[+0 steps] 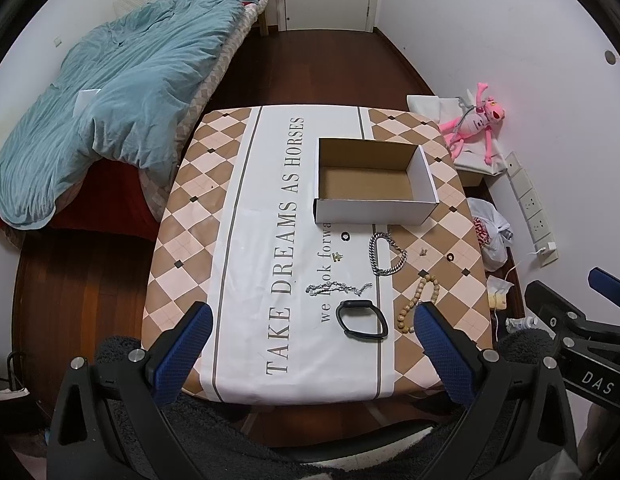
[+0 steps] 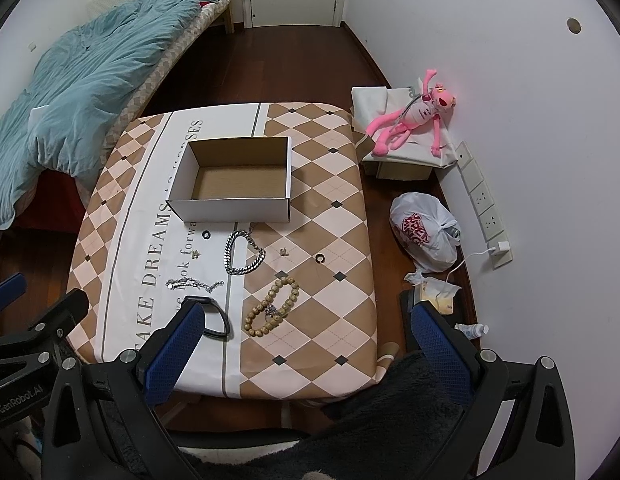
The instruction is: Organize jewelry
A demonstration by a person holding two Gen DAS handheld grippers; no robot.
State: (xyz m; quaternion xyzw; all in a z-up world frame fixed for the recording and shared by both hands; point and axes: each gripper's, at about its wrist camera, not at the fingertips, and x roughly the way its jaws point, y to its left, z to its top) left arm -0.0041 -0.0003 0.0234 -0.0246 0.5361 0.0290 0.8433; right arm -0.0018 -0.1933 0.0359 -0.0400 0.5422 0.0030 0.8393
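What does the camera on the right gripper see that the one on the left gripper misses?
Only the right wrist view shows the small sparkly piece lying inside the wooden bead bracelet, whose loop is uncovered there. Only the left wrist view shows the whole black watch band; a finger hides part of it in the other. Both show the empty cardboard box, the silver chain, and the left gripper and right gripper open.

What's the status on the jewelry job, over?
Left gripper open, right gripper open, both empty. Box empty; chain, beads, watch on table. Nothing blocking.
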